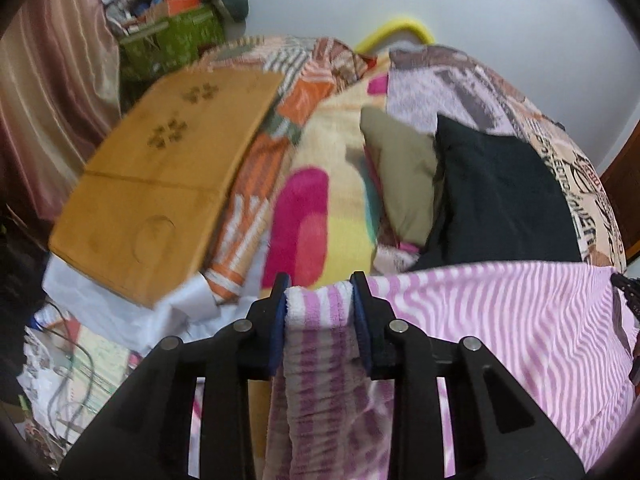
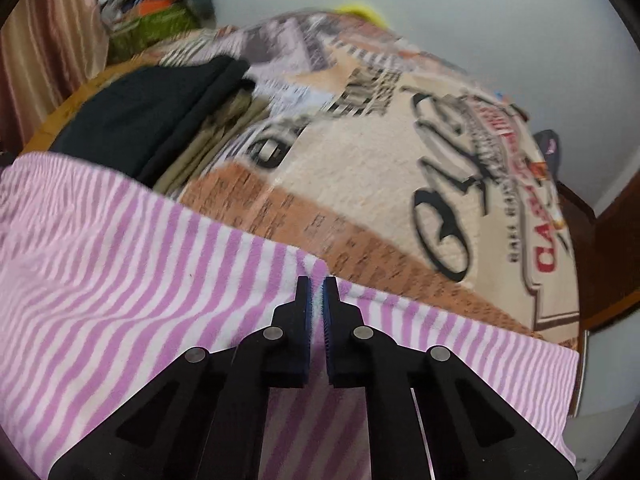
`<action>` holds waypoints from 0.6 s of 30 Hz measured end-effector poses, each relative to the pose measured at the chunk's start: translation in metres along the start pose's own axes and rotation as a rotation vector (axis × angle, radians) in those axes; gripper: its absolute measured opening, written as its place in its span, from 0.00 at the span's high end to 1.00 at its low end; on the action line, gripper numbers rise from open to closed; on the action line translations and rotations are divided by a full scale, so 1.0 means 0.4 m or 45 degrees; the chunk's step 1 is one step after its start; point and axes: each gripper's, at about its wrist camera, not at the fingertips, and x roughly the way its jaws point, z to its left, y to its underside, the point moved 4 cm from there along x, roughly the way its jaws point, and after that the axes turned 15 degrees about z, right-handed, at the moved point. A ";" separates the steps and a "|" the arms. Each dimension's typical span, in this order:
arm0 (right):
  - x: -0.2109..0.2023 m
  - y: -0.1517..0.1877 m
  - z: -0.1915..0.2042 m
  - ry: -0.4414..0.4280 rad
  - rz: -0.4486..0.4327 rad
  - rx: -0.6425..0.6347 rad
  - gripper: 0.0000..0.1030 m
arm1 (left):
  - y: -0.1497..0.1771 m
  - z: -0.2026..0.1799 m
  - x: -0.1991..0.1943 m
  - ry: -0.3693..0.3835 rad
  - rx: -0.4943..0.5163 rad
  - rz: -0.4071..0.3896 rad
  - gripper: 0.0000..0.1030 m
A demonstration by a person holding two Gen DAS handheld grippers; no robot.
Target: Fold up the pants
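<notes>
The pink-and-white striped fleece pants stretch between both tools: left tool clenches a bunched edge, right tool pinches a thin fold.

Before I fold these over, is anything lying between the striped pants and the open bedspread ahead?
Yes. A folded black garment on an olive one lies just beyond the pink striped pants that both grippers pinch.

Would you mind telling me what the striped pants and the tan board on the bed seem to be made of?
Striped pants: soft knit or terry-like cloth, matte; the bunched edge looks fuzzy and it drapes limply. Tan board: probably wood or bamboo, smooth and faintly glossy; flat, rigid, with paw shapes marked in it. Blur leaves both uncertain.
</notes>
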 end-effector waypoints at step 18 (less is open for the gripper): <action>-0.311 0.065 0.015 0.001 -0.303 0.105 0.96 | 0.066 0.000 -0.258 0.046 0.064 -0.192 0.74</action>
